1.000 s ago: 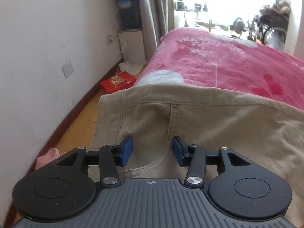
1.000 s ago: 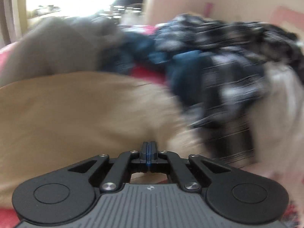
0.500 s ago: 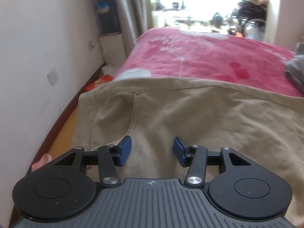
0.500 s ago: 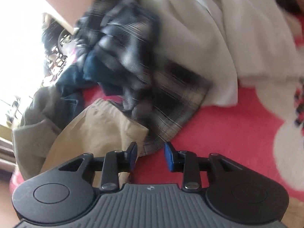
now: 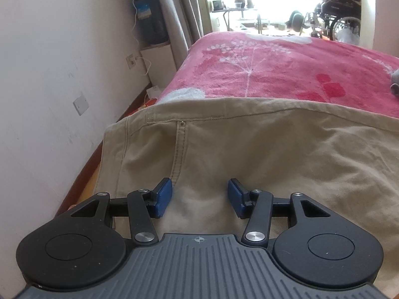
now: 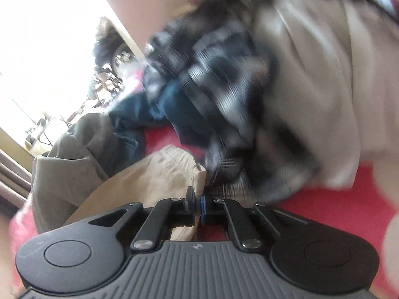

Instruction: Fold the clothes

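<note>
Khaki trousers (image 5: pixel 249 154) lie spread across a pink flowered bed cover (image 5: pixel 274 69), waistband end hanging toward the wall. My left gripper (image 5: pixel 200 195) hovers open just above the cloth near a pocket seam, with nothing pinched between its blue pads. In the blurred right wrist view, my right gripper (image 6: pixel 197 199) is tilted and shut, and a corner of the khaki trousers (image 6: pixel 154 174) runs down between its fingertips.
A heap of clothes lies right behind the right gripper: a dark plaid garment (image 6: pixel 219 79), a pale one (image 6: pixel 311 74), blue denim (image 6: pixel 179 104) and a grey-green piece (image 6: pixel 74 154). A white wall (image 5: pixel 49 74) and narrow floor strip run left of the bed.
The right gripper rolled, opened beside the trousers' corner, then shut on it. The left gripper drifted a little over the trousers, still open.
</note>
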Tool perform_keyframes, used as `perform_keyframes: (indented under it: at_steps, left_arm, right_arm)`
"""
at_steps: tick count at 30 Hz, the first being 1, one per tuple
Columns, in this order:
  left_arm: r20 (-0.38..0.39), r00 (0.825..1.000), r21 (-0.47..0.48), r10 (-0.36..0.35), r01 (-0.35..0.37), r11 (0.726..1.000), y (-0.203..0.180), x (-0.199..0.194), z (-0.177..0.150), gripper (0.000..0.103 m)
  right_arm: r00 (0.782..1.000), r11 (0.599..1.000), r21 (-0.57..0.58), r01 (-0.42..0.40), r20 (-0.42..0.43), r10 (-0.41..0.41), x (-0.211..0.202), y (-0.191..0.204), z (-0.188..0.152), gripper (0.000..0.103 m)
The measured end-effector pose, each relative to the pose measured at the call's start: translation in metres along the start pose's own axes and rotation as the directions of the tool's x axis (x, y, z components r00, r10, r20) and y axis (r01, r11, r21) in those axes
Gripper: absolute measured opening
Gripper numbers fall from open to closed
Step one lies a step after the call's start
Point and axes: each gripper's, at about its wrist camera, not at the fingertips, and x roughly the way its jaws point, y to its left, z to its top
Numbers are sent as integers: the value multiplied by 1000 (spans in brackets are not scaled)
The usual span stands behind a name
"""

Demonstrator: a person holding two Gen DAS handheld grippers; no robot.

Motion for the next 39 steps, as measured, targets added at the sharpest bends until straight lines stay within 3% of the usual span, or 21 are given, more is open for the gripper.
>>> perform_keyframes:
  at_steps: [2,7,10,12,17,21,24,27,29,32,35,39]
  left_arm:
    - [4,1000,10,7,-7,1000,-2,2,1,51]
    - [21,999,55,35,-36,998,-9,6,-1,53]
    - [19,999,90,48,-50,995,-12,5,1,54]
    - [-4,999,105,36,-35,994,-10,1,7,54]
    - [-50,999,59,-20,23,998,12,-23,15,57]
    - [-22,997,98,-74,76,992,12,-48,8,60]
    - [-41,995,125,-88,93,988,1,-48,-2,61]
    - [-57,994,141,-91,98,985,-7,-43,-13,61]
    - [-57,994,149,-90,98,984,-9,-40,-19,61]
    - [-45,994,173,-96,103,980,-10,-37,-26,62]
    - [-39,993,187,-107,113,976,-8,-34,-30,66]
    - [-44,992,164,-122,128,978,-3,-28,-31,70]
  right_arm:
    - [999,999,-14,29,19,-28,3,-2,4,4]
    - [994,996,-40,82,-65,-85,39,-11,-1,5]
    - [993,997,15,77,-89,-75,40,-22,2,17]
    - [991,991,105,77,-119,-64,28,-35,6,41]
    - [995,991,120,53,-96,-41,-22,-42,15,44]
    - [991,992,-78,-97,-97,90,-35,14,3,41]
    - [974,957,-208,-203,-143,176,-18,73,-16,36]
    - [956,921,-290,-261,-207,206,10,120,-39,28]
    - [957,897,-364,-252,-232,175,36,145,-53,28]
    - [972,875,-455,-167,-223,69,75,166,-62,25]
    - [979,900,-427,-85,-202,-3,112,174,-52,17]
    - [981,929,-367,-55,-192,-18,136,178,-39,15]
